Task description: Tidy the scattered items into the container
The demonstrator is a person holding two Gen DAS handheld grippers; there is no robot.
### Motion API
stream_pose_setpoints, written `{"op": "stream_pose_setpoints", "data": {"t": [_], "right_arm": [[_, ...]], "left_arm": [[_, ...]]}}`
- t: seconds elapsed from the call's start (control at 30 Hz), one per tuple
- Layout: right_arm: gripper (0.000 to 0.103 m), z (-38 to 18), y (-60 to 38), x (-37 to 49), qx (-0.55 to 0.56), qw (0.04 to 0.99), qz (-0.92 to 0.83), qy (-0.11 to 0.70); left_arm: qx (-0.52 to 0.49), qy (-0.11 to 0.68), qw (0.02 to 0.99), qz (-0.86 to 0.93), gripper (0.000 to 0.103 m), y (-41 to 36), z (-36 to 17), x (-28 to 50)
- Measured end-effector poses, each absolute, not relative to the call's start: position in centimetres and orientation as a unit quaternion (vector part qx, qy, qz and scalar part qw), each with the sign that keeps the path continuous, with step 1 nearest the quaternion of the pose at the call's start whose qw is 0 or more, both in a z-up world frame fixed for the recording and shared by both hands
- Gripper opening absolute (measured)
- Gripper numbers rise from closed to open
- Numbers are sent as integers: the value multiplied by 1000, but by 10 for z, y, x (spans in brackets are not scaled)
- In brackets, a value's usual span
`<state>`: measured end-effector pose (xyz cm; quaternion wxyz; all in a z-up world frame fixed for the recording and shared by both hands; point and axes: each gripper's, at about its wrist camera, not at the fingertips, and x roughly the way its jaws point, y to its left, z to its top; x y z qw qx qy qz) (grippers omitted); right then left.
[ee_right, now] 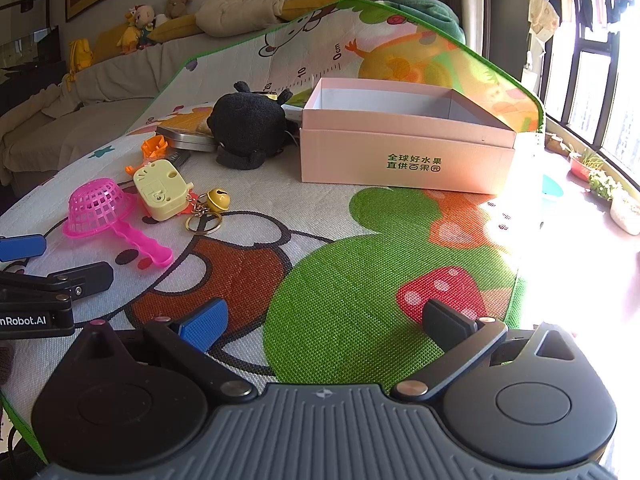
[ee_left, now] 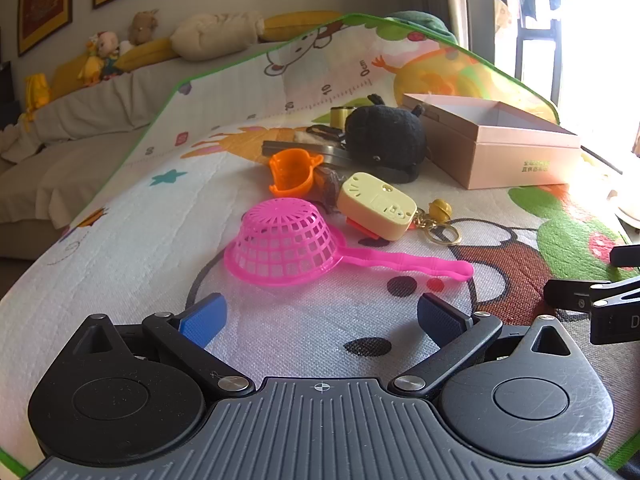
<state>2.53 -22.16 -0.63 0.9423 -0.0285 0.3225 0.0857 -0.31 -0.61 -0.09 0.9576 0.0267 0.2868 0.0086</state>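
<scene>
A pink toy strainer (ee_left: 288, 242) lies upside down on the play mat just ahead of my open, empty left gripper (ee_left: 320, 316). Behind it are a cream plastic toy with a bell keyring (ee_left: 378, 206), an orange toy cup (ee_left: 294, 172), a black plush toy (ee_left: 386, 136) and a metal tin (ee_left: 320, 152). The open pink box (ee_right: 404, 152) stands at the back right. My right gripper (ee_right: 324, 322) is open and empty over the green part of the mat, well short of the box. The strainer (ee_right: 100, 206) and the left gripper (ee_right: 56, 260) show at its left.
The cartoon play mat (ee_right: 360, 280) covers the surface and its far end curls up. A sofa with cushions and plush toys (ee_left: 104, 52) lies beyond on the left. A window sill with plant pots (ee_right: 600, 184) is at the right, in strong glare.
</scene>
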Motion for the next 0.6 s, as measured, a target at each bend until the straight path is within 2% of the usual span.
{"op": "stream_pose_setpoints", "data": {"t": [0.6], "right_arm": [[103, 2, -222, 9, -26, 926, 76, 369]], "left_arm": [[20, 334, 942, -21, 103, -3, 5, -8]]}}
